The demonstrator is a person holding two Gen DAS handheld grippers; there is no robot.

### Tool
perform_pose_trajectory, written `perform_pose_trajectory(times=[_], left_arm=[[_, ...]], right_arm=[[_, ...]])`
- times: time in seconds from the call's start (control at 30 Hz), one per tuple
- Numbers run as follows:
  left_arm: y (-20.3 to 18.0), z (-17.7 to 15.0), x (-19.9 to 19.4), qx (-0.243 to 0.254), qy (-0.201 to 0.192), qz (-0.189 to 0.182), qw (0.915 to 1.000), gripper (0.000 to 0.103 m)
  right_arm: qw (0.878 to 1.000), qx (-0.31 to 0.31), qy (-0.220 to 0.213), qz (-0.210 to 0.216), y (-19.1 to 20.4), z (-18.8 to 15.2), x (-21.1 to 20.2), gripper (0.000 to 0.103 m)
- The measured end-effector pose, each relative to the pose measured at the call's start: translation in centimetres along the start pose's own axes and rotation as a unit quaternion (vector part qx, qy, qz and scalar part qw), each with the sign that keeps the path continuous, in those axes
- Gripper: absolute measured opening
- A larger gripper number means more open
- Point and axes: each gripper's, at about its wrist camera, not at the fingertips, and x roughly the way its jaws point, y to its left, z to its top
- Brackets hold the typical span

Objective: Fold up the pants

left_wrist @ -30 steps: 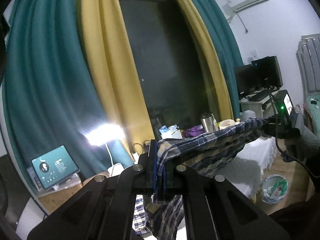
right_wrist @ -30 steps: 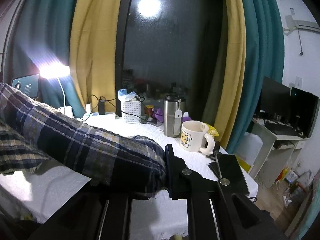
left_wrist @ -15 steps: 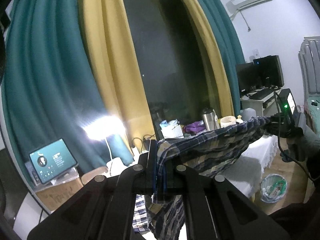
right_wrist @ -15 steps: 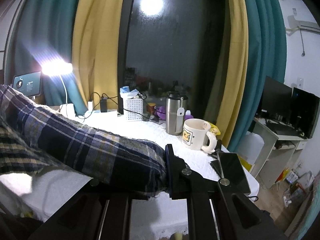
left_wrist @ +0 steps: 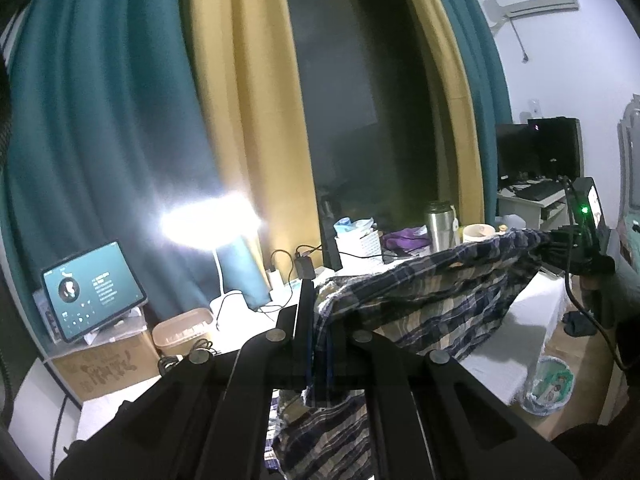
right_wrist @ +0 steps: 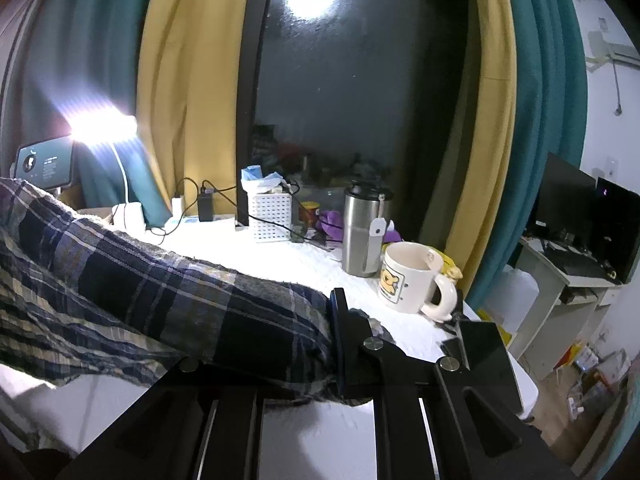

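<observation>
The blue and beige plaid pants (left_wrist: 420, 296) hang stretched in the air between my two grippers, above the white-covered table (right_wrist: 288, 264). My left gripper (left_wrist: 319, 344) is shut on one end of the pants, with cloth hanging down below it. My right gripper (right_wrist: 332, 344) is shut on the other end of the pants (right_wrist: 168, 304); it also shows in the left wrist view (left_wrist: 576, 240) at the far right, held by a hand.
On the table stand a steel tumbler (right_wrist: 362, 232), a cream mug (right_wrist: 412, 278), a white basket (right_wrist: 269, 216), chargers and a bright lamp (right_wrist: 102, 124). A dark phone (right_wrist: 484, 352) lies near the right edge. A tablet (left_wrist: 90, 288) sits on a cardboard box. A bin (left_wrist: 550, 384) stands on the floor.
Both grippers have risen slightly with the pants still stretched between them; the view tilts so the table and its objects sit lower and closer.
</observation>
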Motion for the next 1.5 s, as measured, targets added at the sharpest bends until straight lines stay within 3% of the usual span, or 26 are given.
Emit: perform_pose_trajectory(times=[0.87, 1.5], left_arm=[[5.1, -2.1, 11.3, -0.029, 0.084, -0.016, 0.9959, 0.003], [8.3, -5.5, 19.7, -0.067, 0.163, -0.009, 0.9843, 0.003]], right_arm=[[0.998, -0.012, 0.063, 0.004, 2.4, 3.4, 10.0, 0.012], [0.993, -0.028, 0.112, 0.023, 4.2, 3.8, 16.9, 0.012]])
